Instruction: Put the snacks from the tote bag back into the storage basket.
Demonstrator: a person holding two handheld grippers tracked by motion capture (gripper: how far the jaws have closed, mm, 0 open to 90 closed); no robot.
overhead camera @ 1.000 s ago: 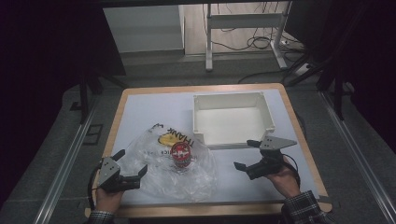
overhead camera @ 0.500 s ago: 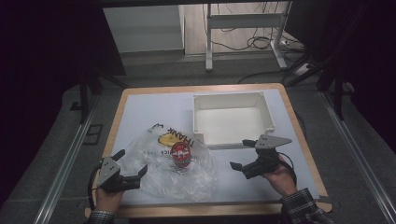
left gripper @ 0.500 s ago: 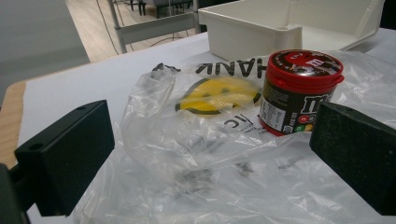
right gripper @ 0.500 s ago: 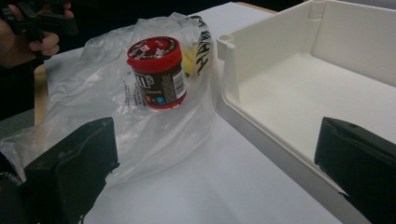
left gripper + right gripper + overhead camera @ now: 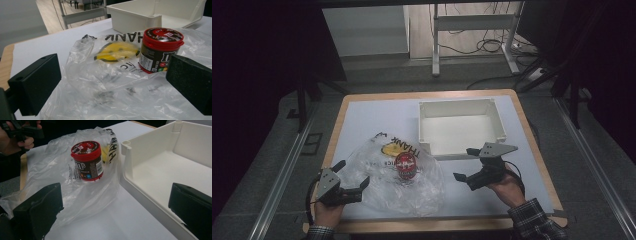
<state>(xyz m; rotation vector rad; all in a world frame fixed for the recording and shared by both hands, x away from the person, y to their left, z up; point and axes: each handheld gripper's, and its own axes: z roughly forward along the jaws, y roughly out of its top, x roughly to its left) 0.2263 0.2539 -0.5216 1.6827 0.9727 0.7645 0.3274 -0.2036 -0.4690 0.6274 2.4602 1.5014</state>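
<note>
From the high view, a clear plastic bag (image 5: 394, 175) lies crumpled on the near left of the table (image 5: 377, 107) with a red-lidded jar (image 5: 406, 165) standing on it, an empty white tray (image 5: 459, 125) to the far right; the left gripper (image 5: 343, 183) at the bag's near left edge and the right gripper (image 5: 467, 167) near the tray both have jaws spread, holding nothing. In the left gripper view, the bag (image 5: 105, 82) looks thin, limp and slippery, best pinched at a loose edge, while the jar (image 5: 160, 48) looks stiff and light, best clasped around its body. In the right gripper view, the jar (image 5: 87, 161) stands upright, dark-labelled, just left of the tray (image 5: 160, 167).
</note>
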